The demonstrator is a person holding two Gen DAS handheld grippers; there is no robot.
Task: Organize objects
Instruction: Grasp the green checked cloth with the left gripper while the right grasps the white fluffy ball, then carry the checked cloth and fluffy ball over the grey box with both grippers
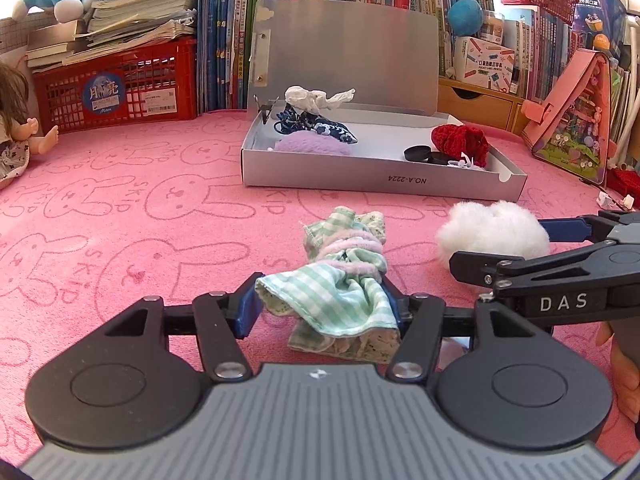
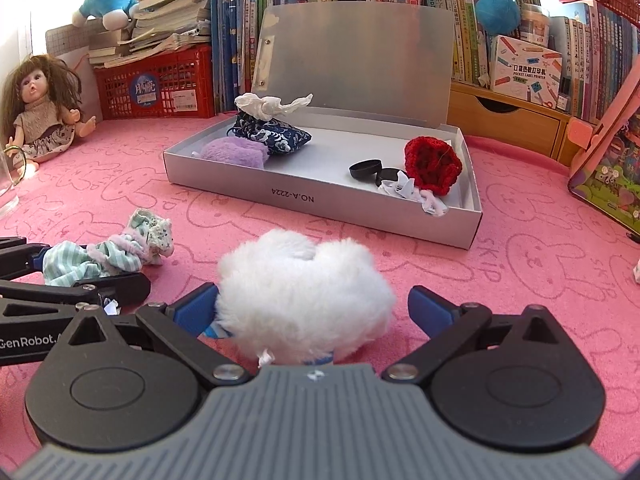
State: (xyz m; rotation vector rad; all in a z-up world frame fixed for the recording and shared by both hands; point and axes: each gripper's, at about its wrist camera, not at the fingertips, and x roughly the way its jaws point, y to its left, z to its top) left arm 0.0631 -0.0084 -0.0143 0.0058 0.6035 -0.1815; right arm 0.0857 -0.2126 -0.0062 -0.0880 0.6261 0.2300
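Observation:
My left gripper (image 1: 320, 308) is shut on a green checked doll dress (image 1: 340, 280) with a pink fuzzy trim, lying on the pink cloth; it also shows in the right wrist view (image 2: 108, 254). My right gripper (image 2: 312, 308) is open around a white fluffy ball (image 2: 304, 292); its left pad touches the fluff and the right pad stands apart. The ball also shows in the left wrist view (image 1: 494, 232). An open silver box (image 2: 320, 204) ahead holds a purple fluffy piece (image 2: 234, 152), a dark blue patterned pouch (image 2: 272, 134), black bands (image 2: 366, 170) and a red crocheted piece (image 2: 432, 164).
A doll (image 2: 40, 116) sits at the far left beside a red crate (image 2: 160, 88) under stacked books. A glass jar (image 2: 8, 184) stands at the left edge. Bookshelves line the back. A pink toy case (image 2: 608, 168) leans at the right.

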